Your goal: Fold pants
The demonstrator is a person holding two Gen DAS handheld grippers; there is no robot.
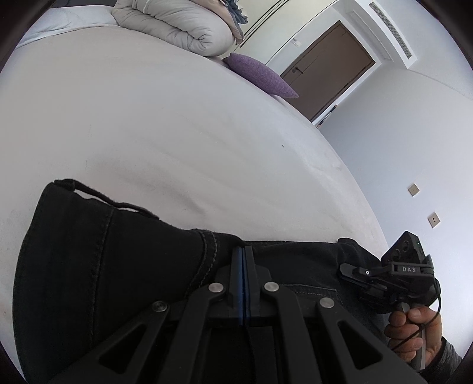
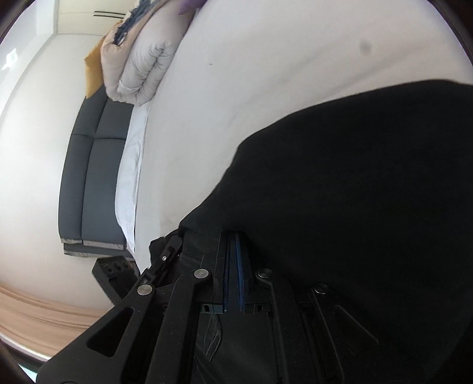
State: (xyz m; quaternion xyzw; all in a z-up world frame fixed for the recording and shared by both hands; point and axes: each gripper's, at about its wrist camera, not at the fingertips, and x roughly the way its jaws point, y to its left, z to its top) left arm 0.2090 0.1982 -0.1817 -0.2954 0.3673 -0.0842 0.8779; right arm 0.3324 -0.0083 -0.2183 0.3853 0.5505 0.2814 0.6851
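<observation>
Pinching the black pants on the white bed with both left gripper and right gripper jaws clamped on fabric around 6 o'clock, probably mid-fold, more folding left, hard to tell from here.

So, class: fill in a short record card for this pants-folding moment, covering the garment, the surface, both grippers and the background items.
garment: black pants, bunched
surface: white bed
left gripper: fingers shut on the pants edge
right gripper: fingers shut on the pants
background: purple pillow, rolled duvet, brown door
</observation>
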